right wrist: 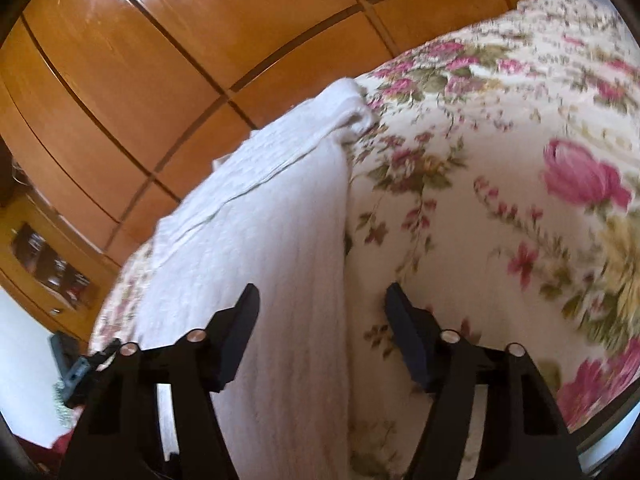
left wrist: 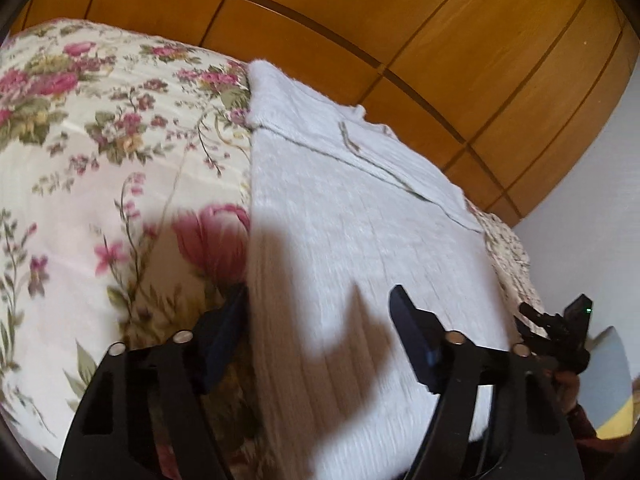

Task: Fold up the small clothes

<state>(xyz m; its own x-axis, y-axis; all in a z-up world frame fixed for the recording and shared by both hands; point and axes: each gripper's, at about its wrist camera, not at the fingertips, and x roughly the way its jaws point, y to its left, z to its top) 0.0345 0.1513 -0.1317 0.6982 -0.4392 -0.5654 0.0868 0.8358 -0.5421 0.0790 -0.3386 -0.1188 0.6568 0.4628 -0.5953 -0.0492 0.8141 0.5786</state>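
1. A white knit garment lies flat on a floral bedspread, with wooden wardrobe panels behind the bed.
2. Left gripper — its jaws stand well apart and straddle the garment's left edge. The left finger sits over the bedspread just beside that edge; the right finger is over the knit itself. The cloth spans the gap, but neither pad visibly presses it.
3. A ribbed band of the garment runs along the near left edge, in shadow.
4. At the far right of the left view, the other gripper shows, held by a hand in a dark red sleeve.
5. Right gripper — jaws likewise apart, straddling the garment's right edge. Its left finger is over the knit, its right finger over the bedspread.
6. Whether any fingertip touches the fabric cannot be told; the near parts are blurred.
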